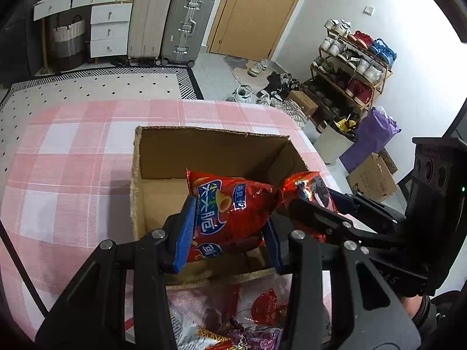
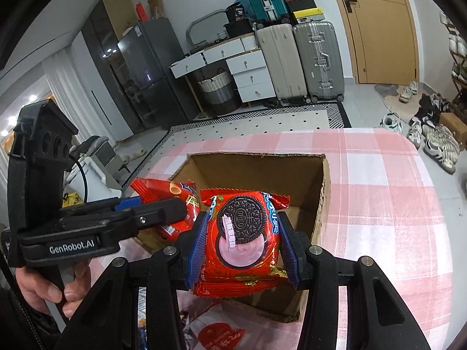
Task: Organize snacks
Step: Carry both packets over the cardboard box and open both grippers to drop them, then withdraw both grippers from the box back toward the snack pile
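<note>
Gripping a red corn-snack bag (image 1: 230,218), the left gripper (image 1: 227,230) is seen clamped on the packet between its blue pads (image 1: 185,233), above the near-left part of an open cardboard box (image 1: 210,145). The bag's long axis is noted running away from the wrist camera, its far end tipped up toward the far wall of the box, with the printed face turned up. The right gripper (image 2: 243,242) is likewise closed on a red Oreo packet (image 2: 245,239), pinched across its width; its long axis runs from the camera toward the box interior, the cookie picture facing up, and its far crimped edge (image 2: 280,199) points into the box. The two packets are held side by side over the near rim of the box, close together; whether they touch cannot be told. In the left wrist view the right gripper's fingers cross in front of the Oreo packet (image 1: 309,186) and hide much of it. The box sits on a pink checked tablecloth (image 2: 379,198), near the table's front edge. A heap of loose snack packets (image 1: 251,320) lies just in front of the box's near wall, under both grippers. Suitcases (image 2: 318,58) and a shoe rack (image 1: 353,67) stand well behind the table.
</note>
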`<move>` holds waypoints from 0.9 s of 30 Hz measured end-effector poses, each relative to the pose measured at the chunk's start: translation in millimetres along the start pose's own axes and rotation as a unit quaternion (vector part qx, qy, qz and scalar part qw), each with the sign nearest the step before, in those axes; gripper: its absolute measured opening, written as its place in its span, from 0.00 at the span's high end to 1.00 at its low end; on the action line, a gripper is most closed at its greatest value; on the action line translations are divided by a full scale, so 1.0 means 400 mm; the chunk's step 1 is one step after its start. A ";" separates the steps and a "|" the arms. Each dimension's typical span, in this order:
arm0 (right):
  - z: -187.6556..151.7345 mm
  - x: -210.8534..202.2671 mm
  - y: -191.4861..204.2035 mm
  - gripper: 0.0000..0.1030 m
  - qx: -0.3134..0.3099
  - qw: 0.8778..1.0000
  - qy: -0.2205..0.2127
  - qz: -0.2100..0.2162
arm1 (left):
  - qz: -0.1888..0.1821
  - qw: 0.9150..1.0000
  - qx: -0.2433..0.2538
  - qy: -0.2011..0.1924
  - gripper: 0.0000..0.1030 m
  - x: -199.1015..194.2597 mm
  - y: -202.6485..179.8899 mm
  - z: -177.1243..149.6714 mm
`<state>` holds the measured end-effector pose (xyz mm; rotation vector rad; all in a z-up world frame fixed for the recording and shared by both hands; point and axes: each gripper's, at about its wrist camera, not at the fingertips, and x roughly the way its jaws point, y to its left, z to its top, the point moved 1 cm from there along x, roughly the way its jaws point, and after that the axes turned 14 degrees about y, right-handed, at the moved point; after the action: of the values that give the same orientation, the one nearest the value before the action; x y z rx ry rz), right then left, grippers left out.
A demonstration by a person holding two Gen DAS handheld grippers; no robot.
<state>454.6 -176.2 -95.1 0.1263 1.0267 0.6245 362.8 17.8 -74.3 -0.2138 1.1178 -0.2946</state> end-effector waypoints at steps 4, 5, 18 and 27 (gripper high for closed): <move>0.006 0.019 -0.009 0.53 0.006 1.000 0.000 -0.002 | -0.002 1.000 -0.009 0.014 0.52 0.034 0.010 0.008; 0.007 0.023 -0.009 0.50 0.005 1.000 0.002 -0.002 | 0.003 1.000 -0.014 0.023 0.46 0.040 0.011 0.009; -0.042 -0.118 -0.006 0.18 0.016 0.998 -0.056 -0.016 | 0.028 0.999 -0.030 0.001 0.20 -0.044 0.027 -0.039; -0.117 -0.250 0.040 0.13 0.013 0.996 -0.088 -0.025 | 0.057 0.998 -0.009 -0.023 0.20 -0.161 -0.031 -0.137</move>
<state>372.7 -225.9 -37.6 0.1743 0.8642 0.5445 285.6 26.8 -39.0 -0.1706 1.0835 -0.1779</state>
